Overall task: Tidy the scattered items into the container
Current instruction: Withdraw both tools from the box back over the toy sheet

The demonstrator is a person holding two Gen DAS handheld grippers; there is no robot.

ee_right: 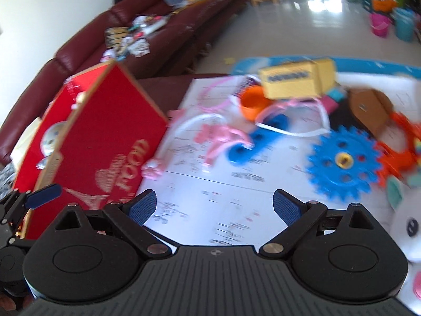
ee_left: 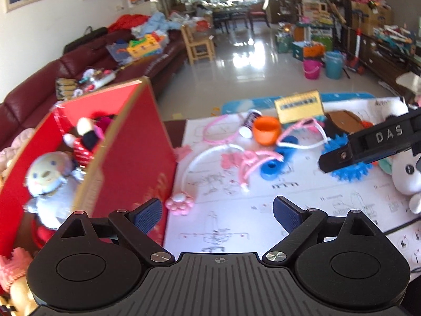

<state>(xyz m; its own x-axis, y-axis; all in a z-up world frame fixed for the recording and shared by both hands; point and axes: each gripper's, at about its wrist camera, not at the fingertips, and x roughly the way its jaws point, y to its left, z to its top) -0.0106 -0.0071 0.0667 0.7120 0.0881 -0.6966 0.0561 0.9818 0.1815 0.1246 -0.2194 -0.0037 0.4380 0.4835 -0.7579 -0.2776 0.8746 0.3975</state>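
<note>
Both your left gripper and right gripper are spread, empty. Take the blue gear, well right of the red box; pinch its rim squarely.

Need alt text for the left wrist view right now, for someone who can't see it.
The open left gripper hovers, holding nothing, over white paper strewn with toys: a pink flower headband, an orange cup, a blue gear. At left stands a red box holding plush dolls; the right gripper enters from the right.
</note>
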